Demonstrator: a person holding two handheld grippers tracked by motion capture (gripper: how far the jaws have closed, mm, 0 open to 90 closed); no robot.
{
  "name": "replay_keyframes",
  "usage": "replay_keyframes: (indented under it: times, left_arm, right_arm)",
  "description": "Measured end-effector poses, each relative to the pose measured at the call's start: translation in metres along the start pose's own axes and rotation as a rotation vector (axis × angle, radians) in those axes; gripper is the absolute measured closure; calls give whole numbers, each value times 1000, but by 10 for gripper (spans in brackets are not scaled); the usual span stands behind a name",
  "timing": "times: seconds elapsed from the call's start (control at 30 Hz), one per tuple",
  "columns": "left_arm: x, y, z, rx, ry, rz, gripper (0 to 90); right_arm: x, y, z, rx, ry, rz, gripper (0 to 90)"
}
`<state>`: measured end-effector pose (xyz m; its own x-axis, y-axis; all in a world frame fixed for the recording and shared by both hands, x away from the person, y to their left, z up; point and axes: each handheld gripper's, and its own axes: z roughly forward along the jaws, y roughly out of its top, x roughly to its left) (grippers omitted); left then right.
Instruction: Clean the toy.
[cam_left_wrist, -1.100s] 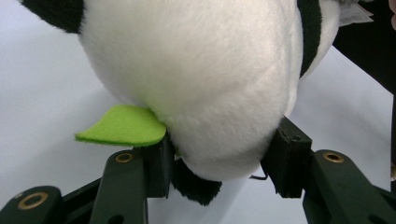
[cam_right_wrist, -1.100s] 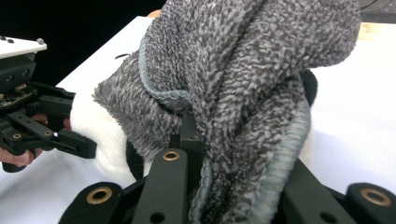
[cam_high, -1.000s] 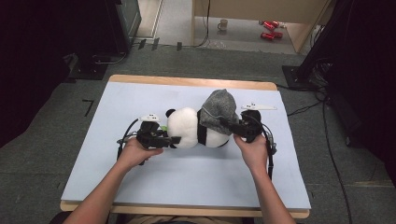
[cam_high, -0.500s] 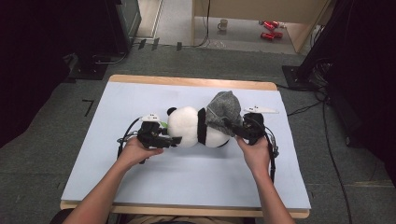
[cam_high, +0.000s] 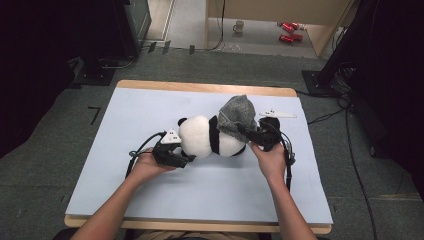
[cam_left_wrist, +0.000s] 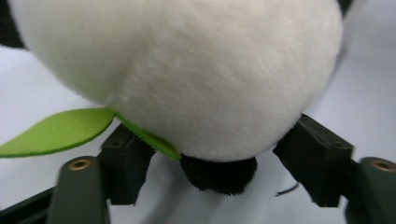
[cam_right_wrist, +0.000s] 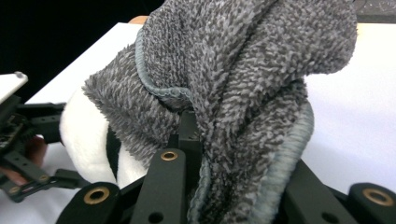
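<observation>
Pale blue table (cam_high: 125, 200) filling the middle of the high view. Plush panda (cam_high: 207, 137) lying at its centre, grey cloth (cam_high: 237, 117) draped over its right end. Right gripper (cam_high: 250, 134), right of centre, clamped on that cloth. Left gripper (cam_high: 186, 159), left of centre, jaws apart beside the white head, just been opening, not pressing.

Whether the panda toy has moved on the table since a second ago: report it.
No. The panda toy lies where it did, its black ear just as far from the table's wooden far edge.
</observation>
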<state>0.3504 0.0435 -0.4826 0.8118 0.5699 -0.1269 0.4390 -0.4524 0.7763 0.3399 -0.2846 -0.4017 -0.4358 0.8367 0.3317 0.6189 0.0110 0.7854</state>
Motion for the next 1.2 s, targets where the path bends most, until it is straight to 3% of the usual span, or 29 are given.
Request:
replay_keyframes:
  times: [0.13,0.27,0.37,0.57,0.67,0.73,0.83,0.93,1.07,1.2]
  left_arm:
    - [-3,0,1,-5,23,-33,390]
    - [-5,0,0,-20,12,-103,490]
    - [-3,4,-4,-24,-25,-158,532]
    - [-2,15,-14,23,-103,-243,569]
    - [-5,21,-22,39,-130,-265,570]
    - [-7,24,-28,42,-156,-286,570]
    - [-11,26,-32,34,-168,-289,569]
    - [-11,26,-31,45,-164,-291,566]
    - [-10,22,-26,62,-158,-302,563]
    - [-8,22,-24,64,-150,-303,557]
  right_arm:
    - [1,6,-1,-2,12,20,779]
    - [10,13,-6,-19,59,41,783]
    - [28,17,-8,-32,117,22,784]
    - [65,20,-9,-30,221,-39,784]
    - [86,15,-1,11,300,-57,784]
    - [94,9,6,39,325,-65,784]
    - [101,-2,22,95,327,-82,783]
    - [97,-15,39,158,304,-76,781]
    - [89,-22,49,175,308,-68,781]
    - [90,-22,50,178,263,-151,781]
